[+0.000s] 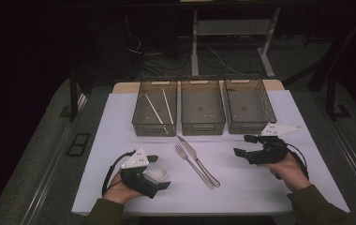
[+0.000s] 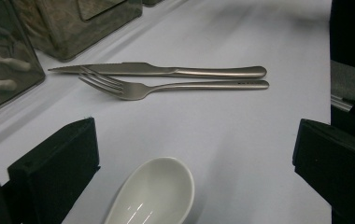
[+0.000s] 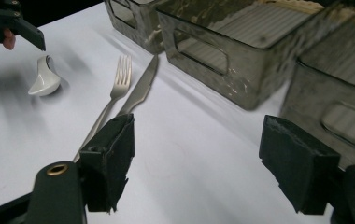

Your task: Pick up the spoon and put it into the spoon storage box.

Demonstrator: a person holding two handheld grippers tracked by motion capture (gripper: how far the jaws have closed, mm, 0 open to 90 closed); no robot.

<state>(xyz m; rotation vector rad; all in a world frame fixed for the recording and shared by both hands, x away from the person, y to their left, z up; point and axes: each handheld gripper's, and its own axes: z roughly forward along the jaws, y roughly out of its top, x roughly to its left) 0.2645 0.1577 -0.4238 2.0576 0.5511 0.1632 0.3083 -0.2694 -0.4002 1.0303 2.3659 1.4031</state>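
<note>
A steel fork [image 1: 191,161] and knife [image 1: 199,158] lie side by side on the white table [image 1: 241,187], slanting toward the front right. A white ceramic spoon [image 1: 156,175] rests at the front left. Its bowl [image 2: 154,193] sits between the wide jaws of my left gripper [image 1: 159,172], and neither pad touches it. My right gripper [image 1: 242,145] hovers at the right, pointing left toward the cutlery, open with nothing between its jaws. The right gripper view looks past its own jaws to the fork [image 3: 115,95], knife [image 3: 140,88] and spoon [image 3: 44,80].
Three clear bins stand in a row at the back: the left bin [image 1: 153,127] holds white chopsticks [image 1: 155,108], then the middle bin [image 1: 203,126] and the right bin [image 1: 247,126]. The table's edges drop to the dark floor on all sides.
</note>
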